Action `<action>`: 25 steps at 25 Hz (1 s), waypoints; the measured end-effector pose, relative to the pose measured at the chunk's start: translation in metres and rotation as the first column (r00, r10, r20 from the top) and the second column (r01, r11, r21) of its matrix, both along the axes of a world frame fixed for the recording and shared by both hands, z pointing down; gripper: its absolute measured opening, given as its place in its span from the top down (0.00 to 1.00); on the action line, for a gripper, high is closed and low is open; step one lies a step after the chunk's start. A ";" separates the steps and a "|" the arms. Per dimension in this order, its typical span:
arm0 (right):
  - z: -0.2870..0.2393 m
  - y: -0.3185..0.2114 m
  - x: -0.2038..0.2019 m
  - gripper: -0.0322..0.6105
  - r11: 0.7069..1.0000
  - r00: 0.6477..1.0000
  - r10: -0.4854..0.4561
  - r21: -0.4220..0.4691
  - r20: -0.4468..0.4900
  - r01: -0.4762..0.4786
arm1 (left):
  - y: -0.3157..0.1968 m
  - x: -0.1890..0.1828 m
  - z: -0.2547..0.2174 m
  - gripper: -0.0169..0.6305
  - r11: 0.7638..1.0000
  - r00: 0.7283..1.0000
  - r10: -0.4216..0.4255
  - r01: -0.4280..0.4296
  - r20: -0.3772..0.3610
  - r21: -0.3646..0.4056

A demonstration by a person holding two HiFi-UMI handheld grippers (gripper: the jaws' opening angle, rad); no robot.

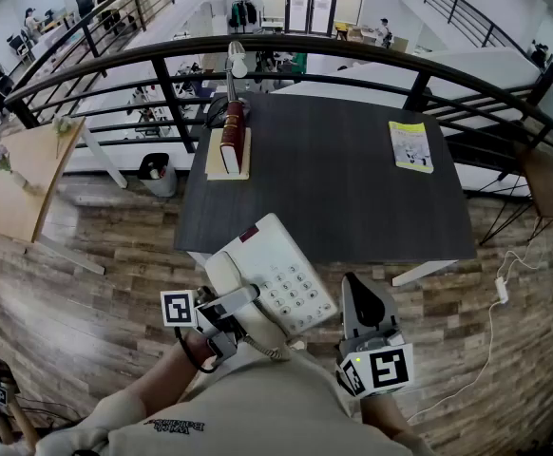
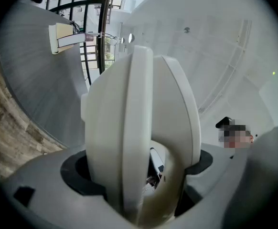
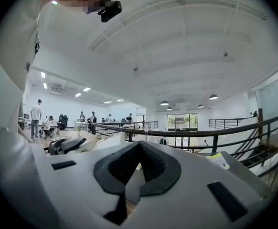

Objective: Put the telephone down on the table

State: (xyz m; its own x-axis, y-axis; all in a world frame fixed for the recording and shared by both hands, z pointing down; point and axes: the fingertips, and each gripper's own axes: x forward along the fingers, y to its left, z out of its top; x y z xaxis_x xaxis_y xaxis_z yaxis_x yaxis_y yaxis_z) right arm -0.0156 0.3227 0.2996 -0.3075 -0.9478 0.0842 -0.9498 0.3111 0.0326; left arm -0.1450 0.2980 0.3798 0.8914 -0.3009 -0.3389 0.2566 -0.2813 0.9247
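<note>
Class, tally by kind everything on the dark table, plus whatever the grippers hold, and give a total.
Telephone, in the left gripper's jaws: 1
Dark red book: 1
Pale slab under it: 1
Yellow booklet: 1
Desk lamp: 1
Total: 5

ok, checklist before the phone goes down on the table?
1. Left claw grip on the telephone: ok, jaws clamp it.
2. Landing spot: ok, the near half of the table is bare.
3. Book and yellow booklet clear of the spot: ok, both lie toward the far edge.
4. Telephone over the table: not ok, most of it shows in front of the near edge.
5. Right claw out of the way: ok, shut, empty, beside the telephone.
6. Cord free: cannot tell, it runs under the left claw.
</note>
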 end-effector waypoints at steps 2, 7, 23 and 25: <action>0.001 -0.003 0.002 0.95 1.000 1.000 -0.005 -0.004 0.000 0.005 | -0.003 0.003 -0.001 0.26 1.000 1.000 0.001 -0.001 0.002 0.000; 0.001 -0.007 0.004 0.95 1.000 1.000 -0.012 -0.004 -0.003 0.012 | -0.004 0.009 -0.003 0.26 1.000 1.000 0.013 -0.013 0.002 0.004; 0.012 -0.010 0.020 0.95 0.999 0.999 -0.030 -0.027 0.041 0.031 | -0.004 0.023 0.010 0.26 0.999 1.000 0.005 -0.004 0.014 -0.045; 0.017 -0.010 0.022 0.95 0.999 0.999 -0.040 -0.035 0.036 0.042 | -0.005 0.026 0.013 0.26 0.999 1.000 -0.008 0.009 0.024 -0.047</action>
